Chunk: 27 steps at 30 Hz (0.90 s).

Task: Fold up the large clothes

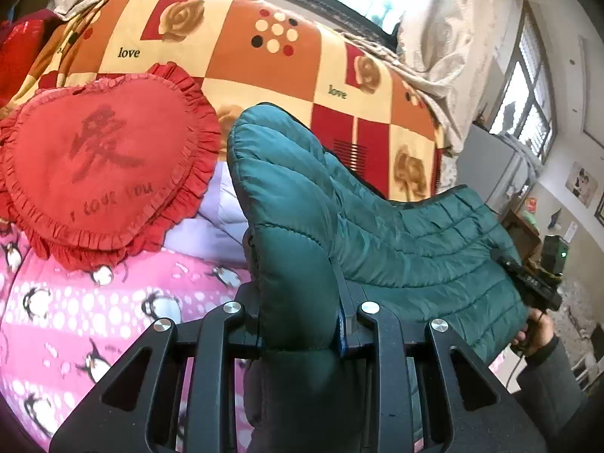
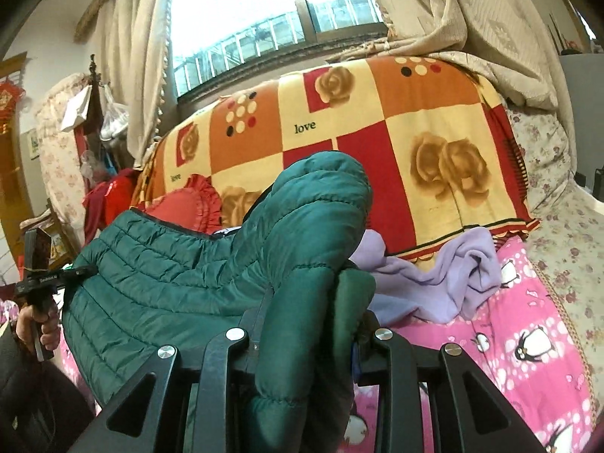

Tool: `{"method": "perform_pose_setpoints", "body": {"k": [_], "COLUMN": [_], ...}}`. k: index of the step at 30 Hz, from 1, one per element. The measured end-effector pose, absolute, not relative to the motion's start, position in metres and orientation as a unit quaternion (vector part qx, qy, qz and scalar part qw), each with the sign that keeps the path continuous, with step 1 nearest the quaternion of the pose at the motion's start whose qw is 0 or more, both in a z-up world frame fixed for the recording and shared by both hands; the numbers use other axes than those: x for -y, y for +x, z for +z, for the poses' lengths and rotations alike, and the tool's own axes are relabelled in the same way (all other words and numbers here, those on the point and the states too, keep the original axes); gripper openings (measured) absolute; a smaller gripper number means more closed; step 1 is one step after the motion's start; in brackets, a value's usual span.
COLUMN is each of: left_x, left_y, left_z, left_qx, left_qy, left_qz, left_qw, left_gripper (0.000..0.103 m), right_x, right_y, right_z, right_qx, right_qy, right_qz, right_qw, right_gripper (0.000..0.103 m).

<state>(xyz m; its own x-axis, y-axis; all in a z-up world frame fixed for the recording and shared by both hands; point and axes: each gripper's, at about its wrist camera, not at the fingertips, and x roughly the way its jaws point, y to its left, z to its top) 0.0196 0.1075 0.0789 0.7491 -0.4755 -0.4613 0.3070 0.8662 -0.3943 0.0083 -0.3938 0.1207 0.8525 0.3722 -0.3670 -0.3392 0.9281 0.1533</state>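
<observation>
A dark green quilted down jacket (image 1: 377,234) hangs stretched between my two grippers above the bed. My left gripper (image 1: 298,324) is shut on one bunched end of it. My right gripper (image 2: 313,324) is shut on the other end of the jacket (image 2: 181,287). In the left wrist view the right gripper (image 1: 536,287) shows at the jacket's far right edge, held by a hand. In the right wrist view the left gripper (image 2: 49,279) shows at the far left edge. The fingertips are buried in the fabric.
A pink penguin-print bedspread (image 1: 113,302) lies below. A red heart-shaped cushion (image 1: 105,166) and a lilac garment (image 2: 445,279) lie on it. A checked rose blanket (image 2: 377,128) rises behind, under a window with curtains (image 2: 472,19). Furniture stands at the room's side (image 1: 528,234).
</observation>
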Motion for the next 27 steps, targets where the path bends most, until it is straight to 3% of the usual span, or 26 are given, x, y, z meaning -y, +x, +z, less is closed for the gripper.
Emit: {"method": "perform_pose_setpoints", "body": {"k": [5, 10, 13, 14, 16, 20, 23, 26, 27], "left_x": [-0.094, -0.076, -0.078, -0.080, -0.083, -0.094, -0.108, -0.123, -0.124], "left_y": [0.023, 0.034, 0.043, 0.045, 0.046, 0.044, 0.039, 0.034, 0.036], "left_z": [0.063, 0.036, 0.020, 0.015, 0.011, 0.016, 0.030, 0.051, 0.057], "left_qx": [-0.325, -0.388, -0.422, -0.434, -0.445, -0.443, -0.416, -0.354, -0.338], "left_qy": [-0.123, -0.076, -0.080, -0.086, -0.089, -0.112, -0.130, -0.161, -0.167], "left_qz": [-0.202, -0.169, -0.142, -0.130, -0.115, -0.106, -0.076, -0.031, -0.032], "left_qw": [0.916, 0.903, 0.892, 0.887, 0.883, 0.883, 0.897, 0.921, 0.926], "left_gripper": [0.025, 0.026, 0.036, 0.043, 0.054, 0.055, 0.055, 0.055, 0.055], "right_x": [0.400, 0.402, 0.415, 0.418, 0.424, 0.435, 0.444, 0.437, 0.429], "right_y": [0.011, 0.043, 0.058, 0.059, 0.060, 0.048, 0.039, 0.035, 0.039], "right_z": [0.102, 0.055, 0.031, 0.027, 0.026, 0.048, 0.069, 0.089, 0.094], "right_qx": [-0.228, -0.332, -0.385, -0.395, -0.406, -0.388, -0.348, -0.308, -0.307], "right_qy": [0.039, 0.046, 0.081, 0.093, 0.112, 0.135, 0.151, 0.160, 0.151], "right_qz": [0.187, 0.167, 0.152, 0.150, 0.147, 0.119, 0.072, 0.058, 0.061], "right_qw": [0.955, 0.927, 0.907, 0.902, 0.895, 0.904, 0.922, 0.936, 0.938], "right_gripper": [0.028, 0.031, 0.048, 0.054, 0.056, 0.059, 0.072, 0.077, 0.085]}}
